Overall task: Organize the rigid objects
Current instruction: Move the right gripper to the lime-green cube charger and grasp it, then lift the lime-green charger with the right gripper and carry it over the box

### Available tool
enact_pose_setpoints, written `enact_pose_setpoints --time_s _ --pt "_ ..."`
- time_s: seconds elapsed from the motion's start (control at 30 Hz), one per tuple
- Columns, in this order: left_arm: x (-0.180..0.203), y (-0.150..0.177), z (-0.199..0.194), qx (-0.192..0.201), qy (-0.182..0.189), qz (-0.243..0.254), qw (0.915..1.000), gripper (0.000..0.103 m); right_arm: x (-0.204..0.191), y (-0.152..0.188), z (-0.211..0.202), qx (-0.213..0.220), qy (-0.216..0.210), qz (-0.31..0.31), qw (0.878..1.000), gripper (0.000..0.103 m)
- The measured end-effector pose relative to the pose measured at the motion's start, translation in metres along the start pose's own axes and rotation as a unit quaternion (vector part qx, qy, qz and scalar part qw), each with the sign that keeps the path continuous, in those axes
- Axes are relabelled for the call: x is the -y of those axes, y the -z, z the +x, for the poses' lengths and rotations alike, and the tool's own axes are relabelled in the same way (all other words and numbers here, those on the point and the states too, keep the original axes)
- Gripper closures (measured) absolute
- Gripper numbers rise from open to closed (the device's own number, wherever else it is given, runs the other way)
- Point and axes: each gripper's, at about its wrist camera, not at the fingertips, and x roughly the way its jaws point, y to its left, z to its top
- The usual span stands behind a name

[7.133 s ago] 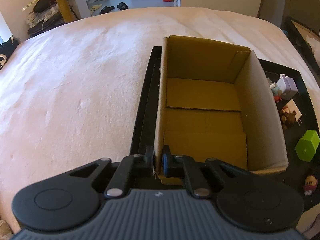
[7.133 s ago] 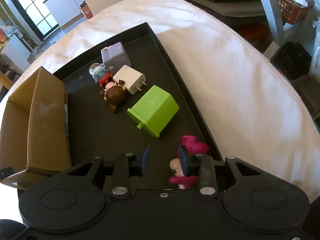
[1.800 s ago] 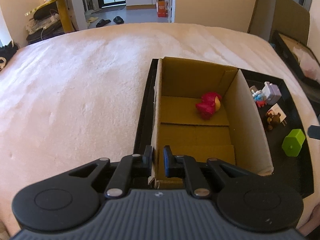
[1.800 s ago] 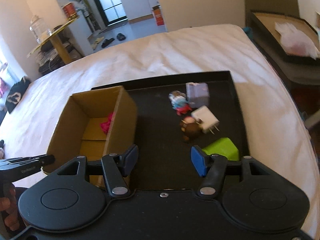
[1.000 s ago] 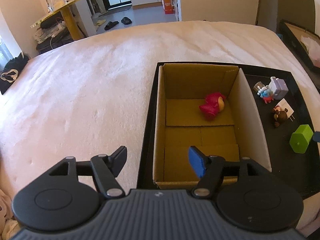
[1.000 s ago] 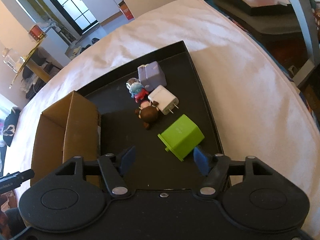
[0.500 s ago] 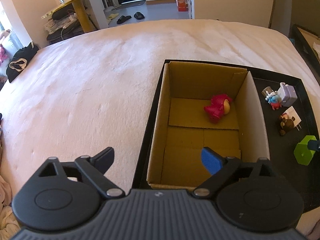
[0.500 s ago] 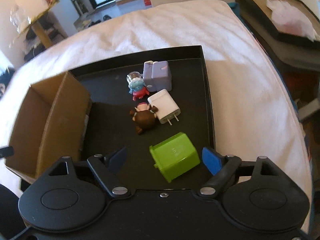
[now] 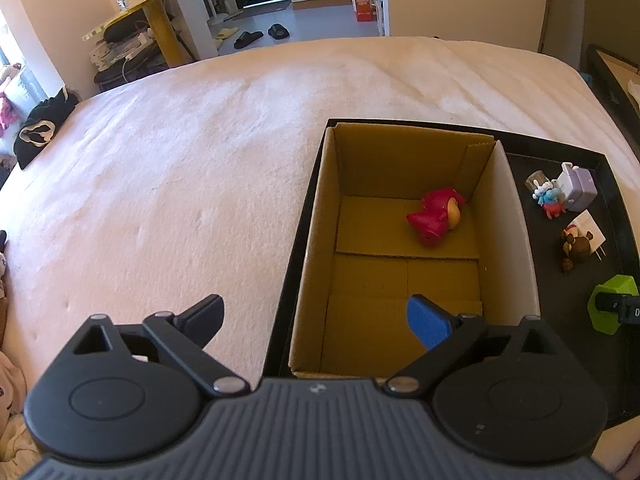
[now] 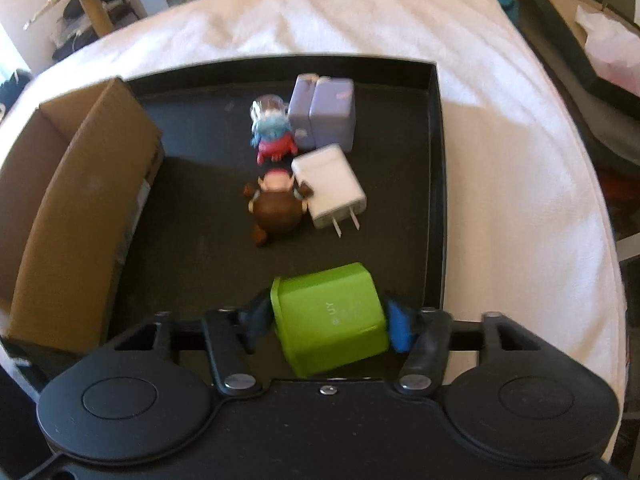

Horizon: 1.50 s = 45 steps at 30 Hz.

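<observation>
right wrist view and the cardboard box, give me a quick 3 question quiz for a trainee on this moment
1. True or false: the cardboard box holds the white charger.
2. Which thing sits between the fingers of the right gripper? A) brown figurine B) green charger C) purple charger
3. Fill in: the only thing inside the box is a ___ toy figure.

Key:
1. False. The white charger lies on the black tray, beside the brown figurine.
2. B. The green charger fills the gap; contact cannot be told.
3. Red.
</observation>
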Motion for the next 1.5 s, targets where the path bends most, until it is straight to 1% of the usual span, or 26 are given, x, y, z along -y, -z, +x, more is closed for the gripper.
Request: enact_pose_setpoints --time_s 0.13,0.23,0.33,0.37,0.5,0.7,0.77,0.87,1.1,1.4,1.5 --pt "-0.001 0.000 -0.001 0.000 0.000 -0.001 1.0000 0.005 -0.001 0.002 -0.005 -0.003 -0.012 0.005 1.000 0.050" --pt "-0.002 0.000 -0.001 0.002 -0.001 -0.001 1.0000 0.005 -0.001 0.003 -0.012 0.003 -0.018 0.013 1.000 0.050" --pt "-0.006 0.000 -0.001 0.001 -0.001 -0.004 1.0000 0.005 -0.002 0.002 -0.018 0.010 -0.011 0.011 1.000 0.050" --pt "-0.007 0.000 0.000 -0.001 0.000 -0.004 1.0000 0.005 -0.003 0.002 -0.022 0.014 -0.009 0.009 1.000 0.050" --pt "-0.010 -0.001 0.001 0.001 0.006 -0.004 1.0000 0.005 -0.007 -0.001 -0.037 0.032 -0.019 0.010 0.999 0.050" --pt "-0.017 -0.001 0.000 0.001 0.012 -0.004 0.9999 0.005 -0.021 -0.005 -0.060 0.058 -0.016 0.003 0.998 0.050" --pt "-0.018 -0.002 -0.003 0.006 0.010 0.003 0.9999 0.005 -0.027 -0.007 -0.069 0.071 -0.011 0.001 0.997 0.050" --pt "-0.021 -0.003 -0.007 0.017 0.006 0.015 0.9997 0.006 -0.034 -0.010 -0.080 0.081 -0.019 0.010 0.996 0.050" --pt "-0.032 0.002 -0.002 0.017 0.034 0.006 0.9993 0.006 -0.056 -0.016 -0.099 0.099 -0.015 0.007 0.995 0.050" --pt "-0.036 0.008 0.000 0.038 0.047 0.004 0.9982 0.008 -0.084 -0.025 -0.110 0.114 -0.006 0.001 0.993 0.050" --pt "-0.039 0.009 0.001 0.042 0.058 0.003 0.9974 0.008 -0.095 -0.029 -0.111 0.117 -0.006 -0.003 0.993 0.050"
